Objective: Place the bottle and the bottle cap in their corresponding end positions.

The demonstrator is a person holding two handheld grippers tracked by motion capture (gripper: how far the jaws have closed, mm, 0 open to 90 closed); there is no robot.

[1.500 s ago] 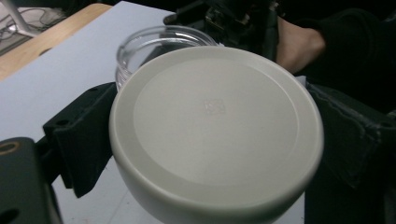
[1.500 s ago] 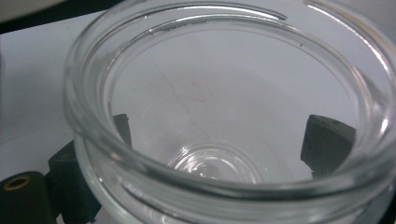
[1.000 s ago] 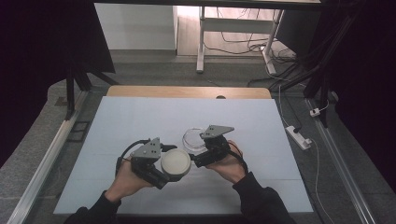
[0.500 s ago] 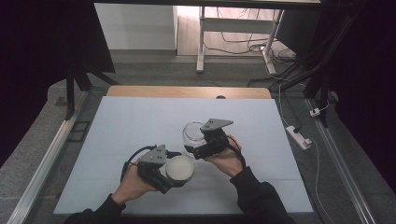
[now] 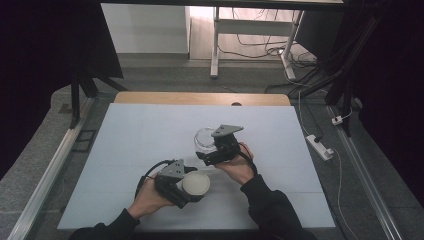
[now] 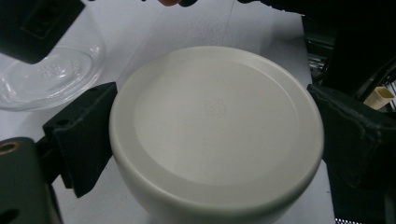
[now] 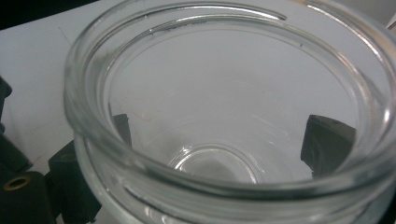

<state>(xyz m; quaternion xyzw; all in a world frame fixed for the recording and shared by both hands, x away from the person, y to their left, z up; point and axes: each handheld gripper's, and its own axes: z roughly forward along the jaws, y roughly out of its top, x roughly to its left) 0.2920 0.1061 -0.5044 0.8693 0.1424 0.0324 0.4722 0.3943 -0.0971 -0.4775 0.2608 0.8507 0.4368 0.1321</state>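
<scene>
A round white lid (image 5: 197, 183) is clamped between the jaws of my left gripper (image 5: 195, 186), low on the white tabletop; it looms large as the lid (image 6: 217, 126) in the left gripper view, with a black finger (image 6: 84, 135) pressed on each side. My right gripper (image 5: 209, 149) is shut on a clear glass jar (image 5: 204, 136) just beyond and to the right. In the right gripper view the jar (image 7: 224, 116) gapes mouth-on and empty, a finger (image 7: 327, 140) visible through the glass. The jar (image 6: 46, 79) also shows at upper left of the left gripper view, apart from the lid.
The white board (image 5: 140, 130) covers a wooden table whose far edge (image 5: 200, 98) shows beyond it. A white power strip (image 5: 318, 146) lies on the floor to the right. A metal rail (image 5: 50, 170) runs along the left side.
My left gripper has drawn the lid toward the near edge and slightly right, away from the jar. The right gripper with the jar has shifted a little farther away.
</scene>
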